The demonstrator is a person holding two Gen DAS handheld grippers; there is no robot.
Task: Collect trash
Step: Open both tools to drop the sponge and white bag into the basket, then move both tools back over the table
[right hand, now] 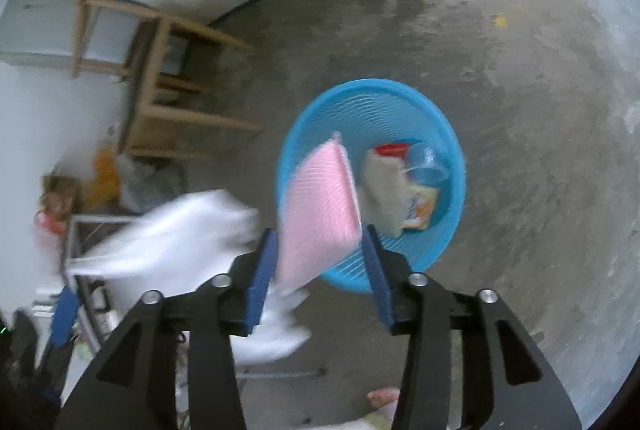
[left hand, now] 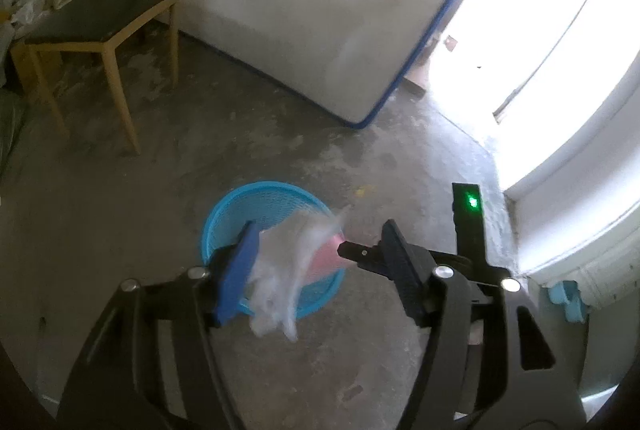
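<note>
A blue mesh basket stands on the concrete floor; it also shows in the right wrist view. It holds a red-capped white packet and a clear plastic cup. My left gripper is open above the basket; a blurred clear plastic bag is falling between its fingers. My right gripper is open with a pink flat pack between its pads, over the basket's near rim; I cannot tell if the pads touch it. The white bag is blurred at the left.
A wooden chair stands at the left, also in the right wrist view. A blue-edged mattress leans against the wall. A bright doorway is at the right. Bags and clutter lie beside the chair.
</note>
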